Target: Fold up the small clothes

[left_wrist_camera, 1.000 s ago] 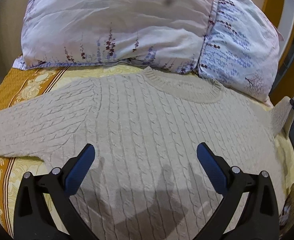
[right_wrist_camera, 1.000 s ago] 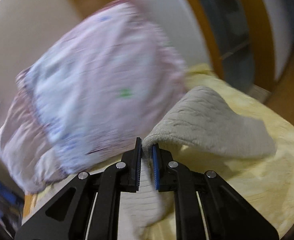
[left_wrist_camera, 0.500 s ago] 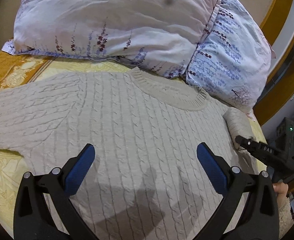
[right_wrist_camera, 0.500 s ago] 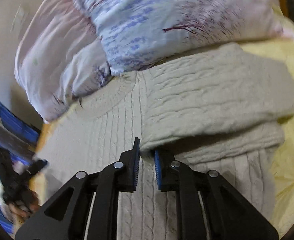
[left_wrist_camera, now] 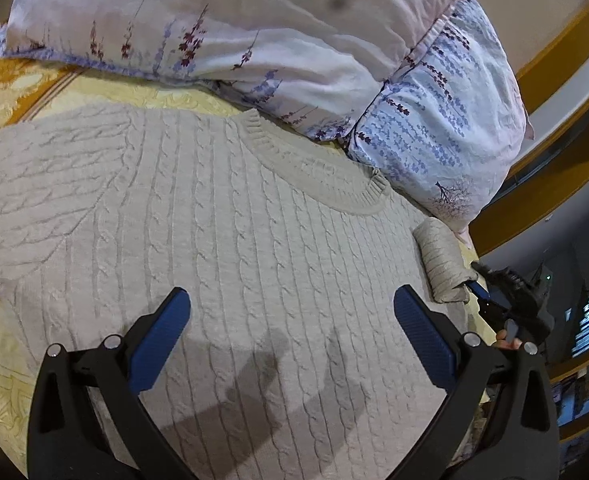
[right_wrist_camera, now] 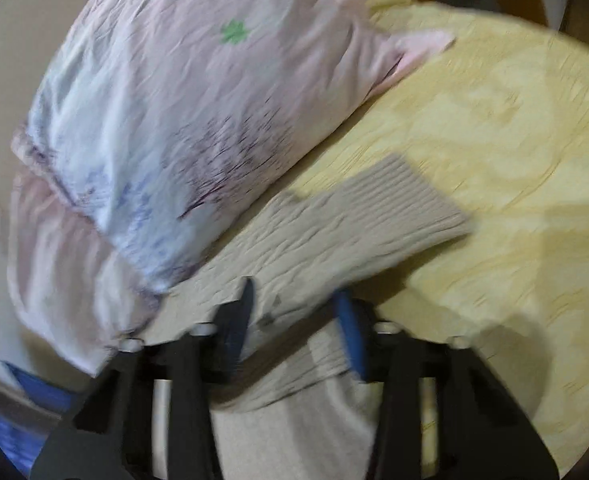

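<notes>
A beige cable-knit sweater [left_wrist_camera: 222,248] lies face up on the bed, its collar toward the pillows. My left gripper [left_wrist_camera: 290,312] is open and empty, hovering over the sweater's middle. The sweater's right sleeve [left_wrist_camera: 442,264] is bunched at the right side. My right gripper [right_wrist_camera: 294,312] has its jaws parted around that sleeve [right_wrist_camera: 334,236], whose ribbed cuff [right_wrist_camera: 414,196] lies on the yellow cover. The right gripper also shows in the left wrist view [left_wrist_camera: 478,284], at the sleeve's end. The right wrist view is blurred.
Two floral pillows [left_wrist_camera: 294,40] lie at the head of the bed, just beyond the collar; they also show in the right wrist view [right_wrist_camera: 182,120]. A yellow and orange bedcover [right_wrist_camera: 494,140] lies under the sweater. A wooden bed frame [left_wrist_camera: 550,60] runs at the right.
My right gripper was shut on the sleeve and carried it over the sweater's right side; its jaws have now parted. My left gripper stayed open and drifted right over the sweater.
</notes>
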{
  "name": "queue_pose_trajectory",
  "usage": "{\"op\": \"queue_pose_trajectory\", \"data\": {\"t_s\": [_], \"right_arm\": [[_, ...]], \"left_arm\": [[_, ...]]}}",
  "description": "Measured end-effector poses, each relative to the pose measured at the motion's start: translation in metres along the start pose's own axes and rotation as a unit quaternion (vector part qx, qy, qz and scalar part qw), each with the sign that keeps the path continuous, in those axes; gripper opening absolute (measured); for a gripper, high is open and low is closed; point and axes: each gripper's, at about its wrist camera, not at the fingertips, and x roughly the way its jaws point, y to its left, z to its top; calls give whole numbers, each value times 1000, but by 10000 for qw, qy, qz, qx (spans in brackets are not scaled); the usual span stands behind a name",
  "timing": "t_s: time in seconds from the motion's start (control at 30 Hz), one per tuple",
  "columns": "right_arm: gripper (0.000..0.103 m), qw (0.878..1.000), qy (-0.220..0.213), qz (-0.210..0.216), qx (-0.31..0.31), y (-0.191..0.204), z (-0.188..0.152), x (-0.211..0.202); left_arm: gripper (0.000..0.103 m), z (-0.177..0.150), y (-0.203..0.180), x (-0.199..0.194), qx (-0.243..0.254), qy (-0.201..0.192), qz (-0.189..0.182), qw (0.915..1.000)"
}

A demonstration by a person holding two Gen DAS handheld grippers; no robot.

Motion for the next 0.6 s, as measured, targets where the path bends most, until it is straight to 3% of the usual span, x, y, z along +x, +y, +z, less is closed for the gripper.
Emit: {"op": "queue_pose_trajectory", "data": {"t_s": [0.07,0.13,0.3,0.4,0.5,0.6], "right_arm": [[13,9992,-174,-196,-303,7,1,-2],[11,9968,-360,-258,-660,21,1,-8],[10,9791,-509,561,-1886,101,-21,-17],[10,9482,316,1340,-2862,162,-63,-1],[21,9148,1485,1553,-3420,197,-115,32],[39,9155,1865,1663,-3153,190,-124,41]], "left_arm": [[101,2,4,0,-128,38,-105,9999],[99,4,7,0,-205,41,-198,9996],[97,9,8,-2,-327,-78,-414,9986],[96,12,17,2,-751,-44,-697,9947],[90,12,23,9,-1076,62,-903,9901],[86,12,23,14,-1166,121,-899,9890]]}}
